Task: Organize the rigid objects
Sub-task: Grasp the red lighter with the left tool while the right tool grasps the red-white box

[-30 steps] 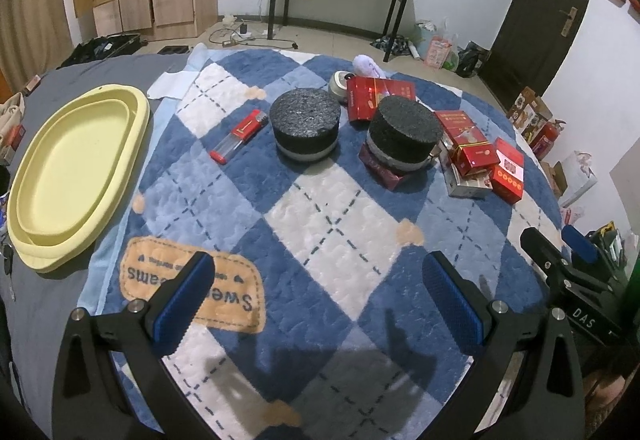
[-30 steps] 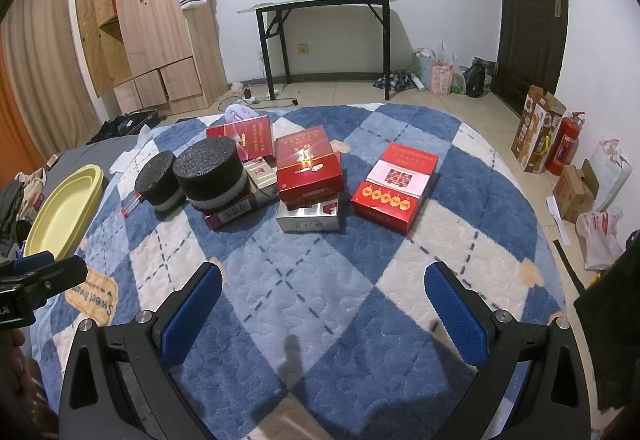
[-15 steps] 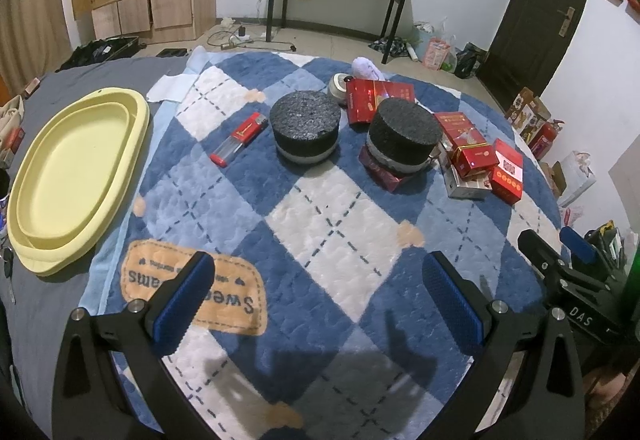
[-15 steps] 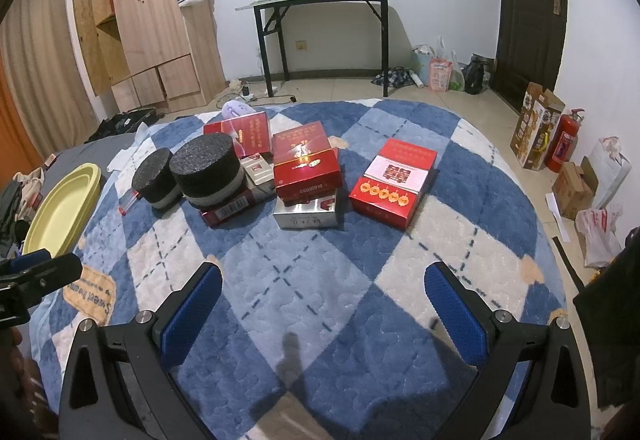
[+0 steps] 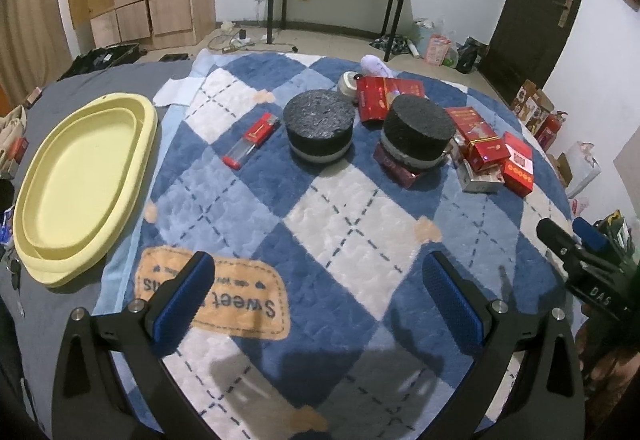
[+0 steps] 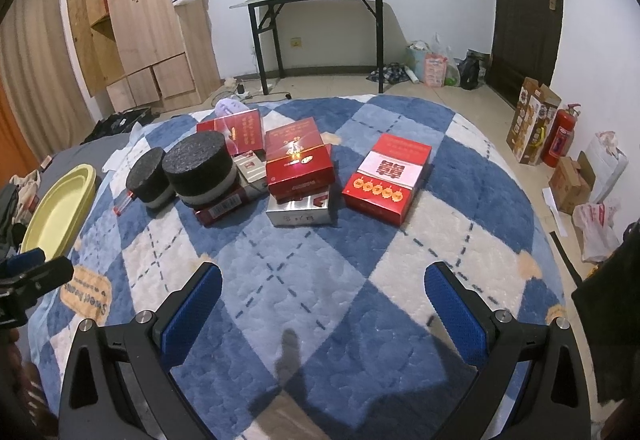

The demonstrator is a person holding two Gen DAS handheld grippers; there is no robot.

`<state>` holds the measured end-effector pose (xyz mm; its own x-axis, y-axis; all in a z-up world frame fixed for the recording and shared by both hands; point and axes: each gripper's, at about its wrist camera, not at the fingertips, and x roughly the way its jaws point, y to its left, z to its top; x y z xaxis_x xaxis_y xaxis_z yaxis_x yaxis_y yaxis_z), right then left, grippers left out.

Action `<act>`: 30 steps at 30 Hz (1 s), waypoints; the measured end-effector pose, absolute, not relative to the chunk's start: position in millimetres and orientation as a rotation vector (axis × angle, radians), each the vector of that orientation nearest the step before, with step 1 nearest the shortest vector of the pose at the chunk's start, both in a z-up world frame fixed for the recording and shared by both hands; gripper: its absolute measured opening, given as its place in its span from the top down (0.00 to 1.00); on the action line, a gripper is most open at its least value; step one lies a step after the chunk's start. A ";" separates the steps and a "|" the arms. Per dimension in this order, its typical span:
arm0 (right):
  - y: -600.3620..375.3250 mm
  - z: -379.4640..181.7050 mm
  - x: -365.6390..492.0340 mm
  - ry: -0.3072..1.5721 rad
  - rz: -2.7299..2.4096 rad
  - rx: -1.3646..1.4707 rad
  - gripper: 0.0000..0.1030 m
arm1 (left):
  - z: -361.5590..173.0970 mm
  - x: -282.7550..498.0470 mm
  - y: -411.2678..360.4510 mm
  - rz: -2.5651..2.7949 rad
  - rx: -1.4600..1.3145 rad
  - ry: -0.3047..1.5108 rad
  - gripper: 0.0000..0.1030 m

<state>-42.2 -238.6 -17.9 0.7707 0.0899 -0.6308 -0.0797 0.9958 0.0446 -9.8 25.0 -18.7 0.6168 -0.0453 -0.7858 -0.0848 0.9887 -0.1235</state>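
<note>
Only left view: whole yellow tray (image 5: 84, 179).

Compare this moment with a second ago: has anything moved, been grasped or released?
Only slight camera drift: the objects sit a little lower in the right wrist view. Nothing was grasped or released. The left gripper and right gripper remain open and empty, and the black foam discs, red boxes and yellow tray lie as before.

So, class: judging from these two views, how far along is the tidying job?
Nothing looks done: the yellow tray holds nothing. Nothing is in hand either; the left gripper and right gripper hover over the blanket with jaws wide apart. Left to do: both black foam discs, the red boxes and the red pen case.
</note>
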 end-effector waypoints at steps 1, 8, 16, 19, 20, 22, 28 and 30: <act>-239.0 -17.4 -42.2 0.684 0.092 0.019 0.00 | -18.8 -9.8 24.8 0.022 -0.160 0.907 0.00; -240.0 -16.6 -43.3 0.689 0.094 0.020 0.00 | -17.3 -8.6 18.5 -0.001 -0.146 0.908 0.00; -255.8 -7.9 -41.5 0.672 0.056 0.075 0.00 | -10.0 2.9 39.6 -0.058 0.017 0.937 0.00; -269.5 1.7 -33.4 0.640 0.000 0.109 0.00 | -2.0 21.1 50.4 -0.065 0.104 0.957 0.00; -274.2 3.6 -29.3 0.633 -0.016 0.120 0.00 | 0.5 29.8 54.7 -0.066 0.116 0.969 0.00; -282.6 2.7 -15.4 0.641 -0.043 0.154 0.00 | 5.0 47.2 64.0 -0.077 0.127 0.969 0.00; -300.9 -10.9 35.6 0.682 -0.088 0.227 0.00 | -25.2 91.2 70.3 -0.153 0.274 0.975 0.00; -306.2 -15.0 51.8 0.697 -0.107 0.226 0.00 | -46.2 104.8 72.9 -0.169 0.298 0.990 0.00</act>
